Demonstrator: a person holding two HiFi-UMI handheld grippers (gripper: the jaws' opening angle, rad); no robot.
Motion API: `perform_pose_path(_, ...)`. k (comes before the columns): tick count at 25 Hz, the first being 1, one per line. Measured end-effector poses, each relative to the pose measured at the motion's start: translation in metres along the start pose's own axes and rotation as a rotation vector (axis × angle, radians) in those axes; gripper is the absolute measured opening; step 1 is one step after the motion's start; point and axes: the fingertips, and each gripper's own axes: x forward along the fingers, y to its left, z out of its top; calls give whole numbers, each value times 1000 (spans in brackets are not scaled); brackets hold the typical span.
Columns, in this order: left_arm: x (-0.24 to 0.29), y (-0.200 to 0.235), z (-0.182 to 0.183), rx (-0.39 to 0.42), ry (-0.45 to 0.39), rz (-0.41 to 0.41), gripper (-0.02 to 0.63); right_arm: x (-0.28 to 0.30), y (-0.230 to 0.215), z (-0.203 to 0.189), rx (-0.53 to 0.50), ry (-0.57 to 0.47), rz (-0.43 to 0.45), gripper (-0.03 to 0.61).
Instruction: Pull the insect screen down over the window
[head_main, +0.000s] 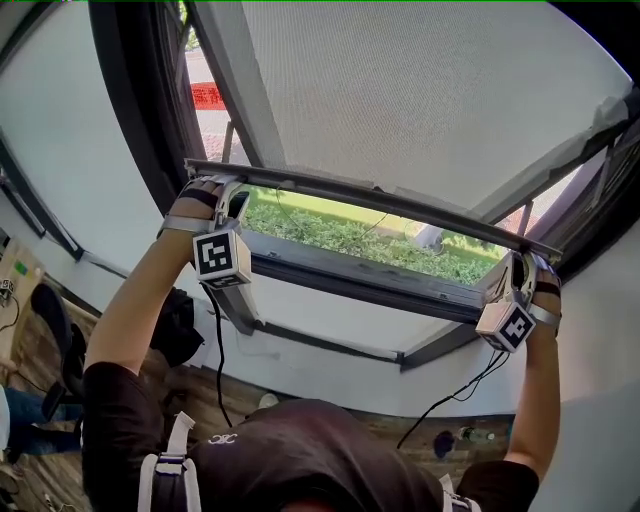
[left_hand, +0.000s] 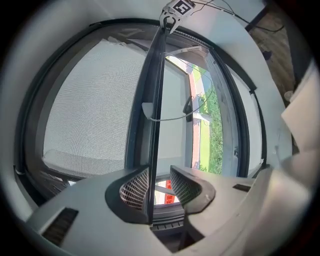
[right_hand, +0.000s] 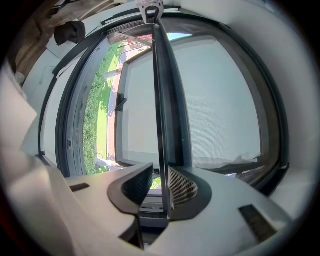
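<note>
The grey mesh insect screen (head_main: 420, 90) hangs over the upper part of the window, and its dark bottom bar (head_main: 370, 192) slants across the opening. Below the bar, grass and hedge show through the uncovered gap (head_main: 350, 235). My left gripper (head_main: 232, 205) sits at the bar's left end and my right gripper (head_main: 520, 275) at its right end. In the left gripper view the bar (left_hand: 154, 100) runs between the jaws of the left gripper (left_hand: 159, 182), against the left pad, with a gap to the right pad. In the right gripper view the bar (right_hand: 161, 100) lies against the right pad of the right gripper (right_hand: 161, 182), clear of the left pad.
The dark window frame (head_main: 350, 280) lies just under the gap, with white wall around it. Cables hang from both grippers. Far below, on the wooden floor, lie a bottle (head_main: 478, 435) and a dark chair (head_main: 60, 340).
</note>
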Motion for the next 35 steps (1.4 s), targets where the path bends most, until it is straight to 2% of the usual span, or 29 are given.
perform_pose_path(4,1,-8,0,-6,2,-16,150,0,8,0,3,3,19,98)
perform_pose_path(11,9,-60,-8,28,33,-118,150,-1,57,2,-8,7,109,98)
perform_pose_path(16,11,-76,-9,-13,50,-145,167,-1,65,5,12,1,96,106)
perform_pose_path(24,11,-85,-8,-29,56,-171,167,-2,73,9,34,-2,101,106)
perform_pose_path(30,18,-137,-17,0,82,-265,161,-2,132,-1,-8,31,213,106)
perform_pose_path(35,23,-170,-20,-10,107,-335,183,2,166,-4,28,52,273,107)
